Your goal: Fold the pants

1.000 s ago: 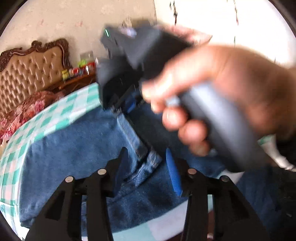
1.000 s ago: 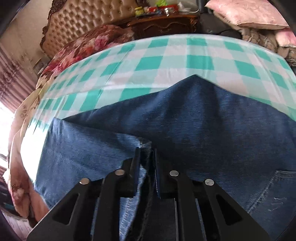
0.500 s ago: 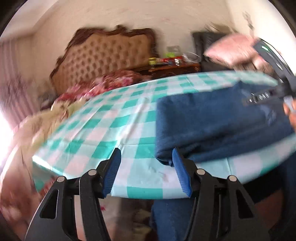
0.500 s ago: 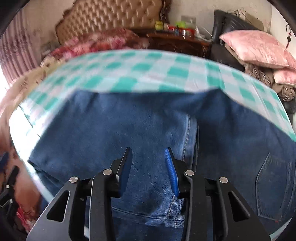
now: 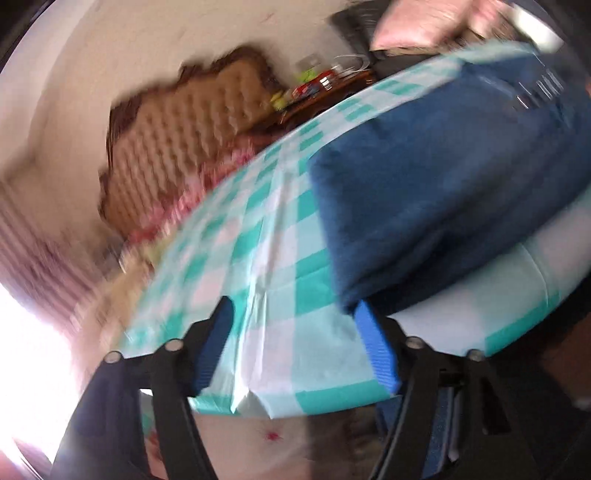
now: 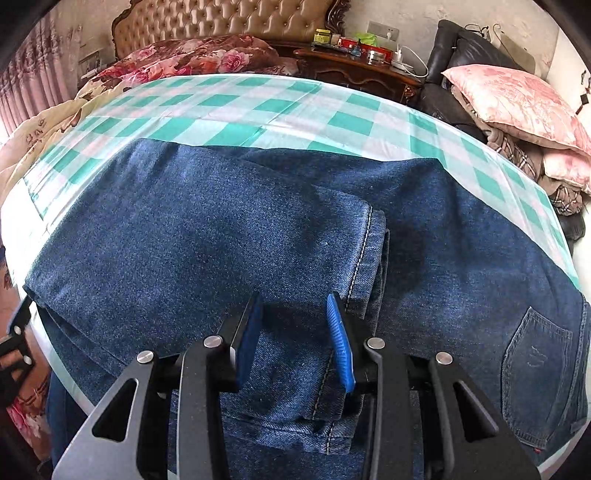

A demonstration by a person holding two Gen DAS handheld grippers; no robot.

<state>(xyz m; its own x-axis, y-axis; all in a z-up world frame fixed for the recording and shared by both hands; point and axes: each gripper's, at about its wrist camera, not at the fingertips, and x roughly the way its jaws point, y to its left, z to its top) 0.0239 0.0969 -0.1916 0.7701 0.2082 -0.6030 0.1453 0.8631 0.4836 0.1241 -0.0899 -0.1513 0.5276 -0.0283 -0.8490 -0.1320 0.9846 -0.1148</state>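
The blue jeans lie folded on a table with a green-and-white checked cloth. Their leg hems rest on top, left of a back pocket. My right gripper hovers over the hems, open, its blue pads apart and clear of the denim. In the blurred left wrist view, my left gripper is open and its jaws are still opening. It is over the bare cloth at the near table edge. Its right pad sits beside the folded corner of the jeans, with only cloth between the pads.
Behind the table are a bed with a tufted headboard and a floral quilt. A dark nightstand holds small items. Pink pillows are piled on a black chair at the right.
My right gripper has opened and let go of the denim it was pinching. My left gripper has swung from over the jeans by the right hand to their folded end, jaws wider.
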